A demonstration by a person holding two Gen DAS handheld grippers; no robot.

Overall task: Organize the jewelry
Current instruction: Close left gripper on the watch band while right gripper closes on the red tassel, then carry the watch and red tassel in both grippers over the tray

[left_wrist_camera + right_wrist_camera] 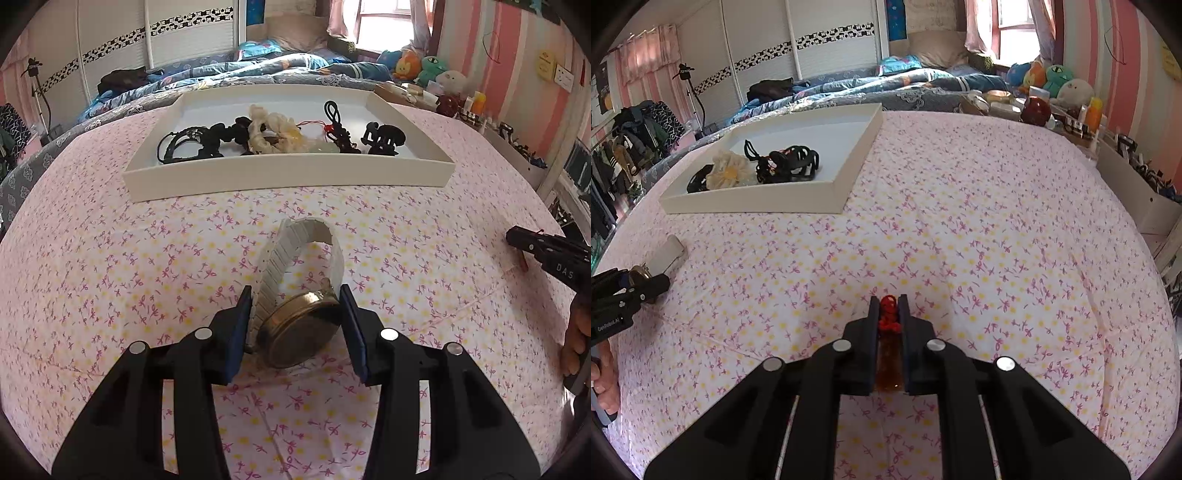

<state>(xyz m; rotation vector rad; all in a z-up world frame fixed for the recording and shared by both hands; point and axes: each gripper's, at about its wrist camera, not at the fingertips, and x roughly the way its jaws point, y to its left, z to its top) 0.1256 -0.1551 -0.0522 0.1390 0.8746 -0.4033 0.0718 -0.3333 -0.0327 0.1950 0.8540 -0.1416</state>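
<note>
A gold watch (303, 328) with a white link band (295, 243) sits between the pads of my left gripper (297, 306), which is shut on it just above the pink floral cloth. My right gripper (887, 314) is shut on an amber pendant with a red knotted cord (888, 317). The white tray (288, 173) stands further back and holds black hair clips (380, 138), a cream scrunchie (273, 133) and cords. The tray also shows in the right wrist view (757, 201), at upper left. The left gripper (646, 288) with the watch shows at that view's left edge.
The pink floral cloth (979, 240) covers the table. A bed with blue quilts (258, 70) lies behind it. Plush toys (1056, 79), bottles and a dark red jar (1036, 109) stand along the right back. A white shelf (1137, 195) runs along the right side.
</note>
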